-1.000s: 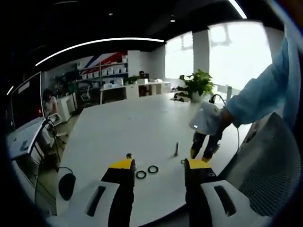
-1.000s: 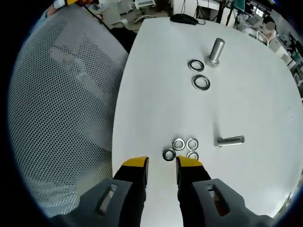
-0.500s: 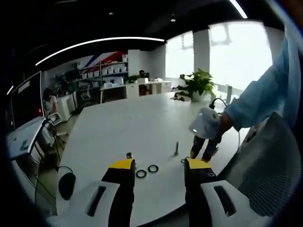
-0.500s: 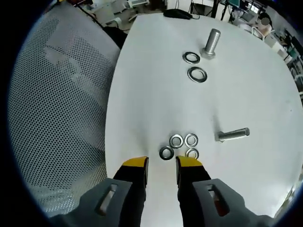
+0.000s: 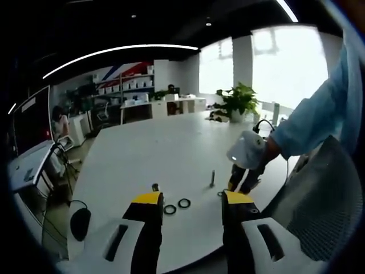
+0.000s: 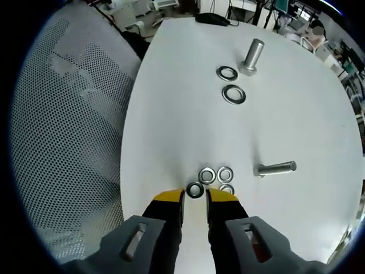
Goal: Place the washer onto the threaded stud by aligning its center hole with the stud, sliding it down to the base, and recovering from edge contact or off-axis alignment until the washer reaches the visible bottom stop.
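An open-plan office: a long white table (image 5: 165,154), a mesh-backed chair (image 6: 63,137), shelves of boxes (image 5: 128,85) along the far wall, a potted plant (image 5: 236,103) by bright windows (image 5: 285,63), desks with monitors (image 5: 31,123), and strip ceiling lights (image 5: 114,52).

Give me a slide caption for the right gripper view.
Right gripper open above a washer cluster on the white table.

Big white desk (image 5: 148,154) in a roomy office. Bright windows (image 5: 285,63) behind a green plant (image 5: 236,103). Shelves (image 5: 128,85) far back, long ceiling light (image 5: 114,54), gray mesh chair (image 6: 68,131) close by.
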Demonstrator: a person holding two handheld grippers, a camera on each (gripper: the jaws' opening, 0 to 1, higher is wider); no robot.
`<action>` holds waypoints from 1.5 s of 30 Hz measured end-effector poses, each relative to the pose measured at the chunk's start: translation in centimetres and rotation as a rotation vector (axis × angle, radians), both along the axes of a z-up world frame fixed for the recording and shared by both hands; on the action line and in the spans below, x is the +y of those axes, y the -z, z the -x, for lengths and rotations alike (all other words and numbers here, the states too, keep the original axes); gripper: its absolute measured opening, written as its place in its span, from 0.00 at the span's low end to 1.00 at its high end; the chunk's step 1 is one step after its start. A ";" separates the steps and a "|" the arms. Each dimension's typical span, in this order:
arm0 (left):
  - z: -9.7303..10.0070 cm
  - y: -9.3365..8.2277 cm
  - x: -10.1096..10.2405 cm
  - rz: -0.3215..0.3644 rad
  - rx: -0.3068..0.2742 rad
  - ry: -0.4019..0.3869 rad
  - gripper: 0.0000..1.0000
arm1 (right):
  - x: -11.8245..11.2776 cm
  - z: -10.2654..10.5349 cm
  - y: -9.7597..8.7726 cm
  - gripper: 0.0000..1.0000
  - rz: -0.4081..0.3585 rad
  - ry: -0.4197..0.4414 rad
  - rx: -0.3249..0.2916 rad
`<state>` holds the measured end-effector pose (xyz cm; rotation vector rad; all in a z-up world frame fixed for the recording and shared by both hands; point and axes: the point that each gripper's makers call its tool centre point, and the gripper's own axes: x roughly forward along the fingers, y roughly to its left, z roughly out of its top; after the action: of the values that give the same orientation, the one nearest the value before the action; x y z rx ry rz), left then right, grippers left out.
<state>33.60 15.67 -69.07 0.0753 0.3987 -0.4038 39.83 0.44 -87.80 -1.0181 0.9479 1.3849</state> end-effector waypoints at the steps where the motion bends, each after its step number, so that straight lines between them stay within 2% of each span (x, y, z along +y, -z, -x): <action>1: 0.0 0.0 0.0 0.000 0.000 0.001 0.39 | 0.0 0.0 0.0 0.16 0.002 0.000 0.000; 17: 0.0 0.0 0.0 0.003 -0.002 0.000 0.39 | -0.3 -0.1 -0.3 0.15 0.000 0.014 0.015; 29: 0.0 0.0 0.0 0.005 0.000 0.002 0.38 | -0.9 -0.7 -1.6 0.15 -0.016 0.032 0.022; 45: 0.1 0.2 -0.2 0.004 0.011 0.010 0.37 | -1.5 -1.3 -2.8 0.14 -0.013 -0.005 0.012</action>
<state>33.54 15.51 -69.22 0.0710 0.4089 -0.4150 41.16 -1.06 -85.03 -1.0042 0.9446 1.4008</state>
